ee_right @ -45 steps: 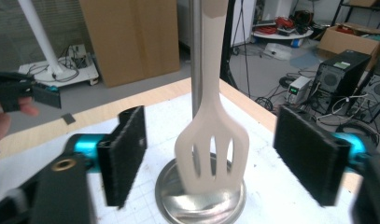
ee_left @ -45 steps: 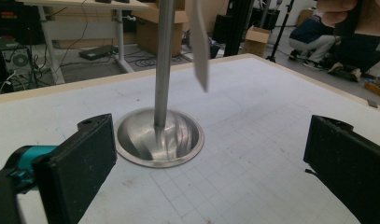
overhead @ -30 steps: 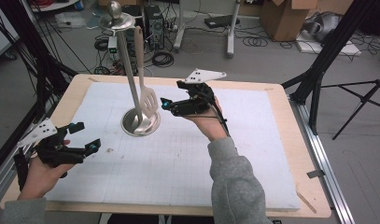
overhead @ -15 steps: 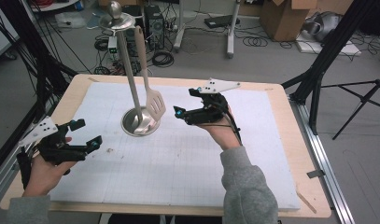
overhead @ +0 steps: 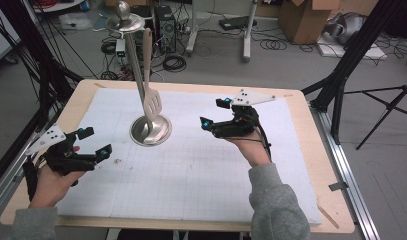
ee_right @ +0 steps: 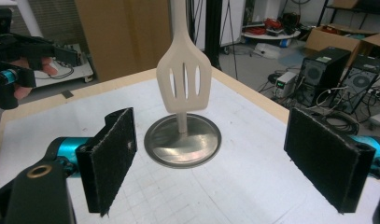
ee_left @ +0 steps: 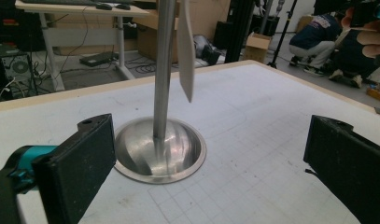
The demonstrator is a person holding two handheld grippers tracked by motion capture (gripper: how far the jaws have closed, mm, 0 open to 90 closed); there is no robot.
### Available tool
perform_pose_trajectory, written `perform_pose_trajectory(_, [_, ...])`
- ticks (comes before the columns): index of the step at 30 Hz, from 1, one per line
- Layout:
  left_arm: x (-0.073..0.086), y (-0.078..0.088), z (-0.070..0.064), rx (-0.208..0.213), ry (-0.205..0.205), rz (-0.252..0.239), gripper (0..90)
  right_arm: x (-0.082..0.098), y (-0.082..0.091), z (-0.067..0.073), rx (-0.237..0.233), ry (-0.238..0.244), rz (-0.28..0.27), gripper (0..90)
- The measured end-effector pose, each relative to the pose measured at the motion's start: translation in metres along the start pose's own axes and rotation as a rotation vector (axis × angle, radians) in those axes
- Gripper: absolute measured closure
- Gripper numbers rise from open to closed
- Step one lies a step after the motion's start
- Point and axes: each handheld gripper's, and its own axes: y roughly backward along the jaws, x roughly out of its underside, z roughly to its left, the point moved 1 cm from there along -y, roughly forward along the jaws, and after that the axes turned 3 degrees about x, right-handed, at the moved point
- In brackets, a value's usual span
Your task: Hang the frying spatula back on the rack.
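Observation:
A steel stand (overhead: 151, 131) with a round dished base and a slanting pole rises from the white mat. A beige slotted spatula (overhead: 152, 102) hangs from the stand's top cap, its blade just above the base. My right gripper (overhead: 213, 113) hovers to the right of the stand, open and holding nothing. In the right gripper view the spatula (ee_right: 184, 81) and the base (ee_right: 183, 140) lie ahead between the wide jaws. My left gripper (overhead: 97, 141) is open near the front left. The left gripper view has the base (ee_left: 159, 151) and the spatula's edge (ee_left: 186, 51) ahead.
A white gridded mat (overhead: 201, 170) covers the wooden table (overhead: 311, 150). Black frame poles (overhead: 336, 95) stand at both sides. Computer towers (overhead: 163, 22), cables and boxes lie on the floor beyond the far edge. People crouch far off (ee_left: 318, 42).
My right gripper has drawn back to the right, away from the spatula's blade. The spatula hangs on the stand. The left gripper has barely moved.

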Motion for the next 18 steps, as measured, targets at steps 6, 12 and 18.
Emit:
perform_pose_trajectory(6, [0.0,-0.001,0.001,0.004,-0.005,0.001,2.9,0.008,0.01,-0.004,0.005,-0.014,-0.006,16.0])
perform_pose_trajectory(12, [0.0,-0.002,0.0,0.007,-0.007,0.005,2.9,0.018,0.023,-0.008,0.022,-0.027,-0.013,15.9])
perform_pose_trajectory(18, [0.001,-0.002,0.0,0.008,-0.005,0.006,2.9,0.031,0.035,-0.012,0.044,-0.039,-0.021,15.9])
